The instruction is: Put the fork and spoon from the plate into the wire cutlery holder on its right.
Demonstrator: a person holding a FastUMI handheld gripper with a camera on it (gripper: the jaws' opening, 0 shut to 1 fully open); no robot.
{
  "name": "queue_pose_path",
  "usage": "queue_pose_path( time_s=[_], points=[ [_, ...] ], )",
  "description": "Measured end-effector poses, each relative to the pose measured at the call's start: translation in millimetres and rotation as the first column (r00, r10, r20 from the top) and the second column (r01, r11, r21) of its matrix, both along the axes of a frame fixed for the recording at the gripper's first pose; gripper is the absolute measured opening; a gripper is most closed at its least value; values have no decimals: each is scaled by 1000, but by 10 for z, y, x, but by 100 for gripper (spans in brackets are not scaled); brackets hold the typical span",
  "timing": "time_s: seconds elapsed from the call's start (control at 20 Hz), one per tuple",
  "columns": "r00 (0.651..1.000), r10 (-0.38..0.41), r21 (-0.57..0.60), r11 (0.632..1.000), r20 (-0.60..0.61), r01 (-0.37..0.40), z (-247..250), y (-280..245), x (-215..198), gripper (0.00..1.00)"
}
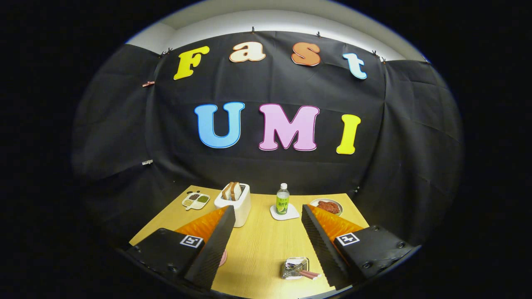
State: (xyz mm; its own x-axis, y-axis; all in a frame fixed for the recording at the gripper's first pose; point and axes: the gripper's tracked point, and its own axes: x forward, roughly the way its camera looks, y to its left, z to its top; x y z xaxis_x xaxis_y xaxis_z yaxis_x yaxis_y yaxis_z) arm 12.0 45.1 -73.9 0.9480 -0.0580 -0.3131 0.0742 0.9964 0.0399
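The wire cutlery holder [295, 268] stands on the wooden table [262, 245], low between the fingers and close to the right finger [322, 245]; pink-handled utensils [309, 274] rest in it, handles sticking out toward 3 o'clock; whether they are the fork and spoon cannot be told. A sliver of a pink plate [223, 258] shows at the holder's 9 o'clock, mostly hidden behind the left finger [214, 245]. The gripper [266, 216] is spread wide and grips nothing. At 12 o'clock from the holder, a bottle [282, 199] stands on a white coaster [284, 212]; at 11 o'clock, a white toaster [234, 203] holds bread slices; beyond it lies a divided dish [195, 200]; at 1 o'clock, a plate of reddish food [327, 206] sits near the table's far corner.
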Motion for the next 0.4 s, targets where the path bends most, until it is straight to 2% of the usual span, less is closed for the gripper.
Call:
queue_pose_path(
  time_s=[0.4],
  points=[
    [1000,-1,-7,1000,-19,0,-37,-19,-4,100]
  ],
)
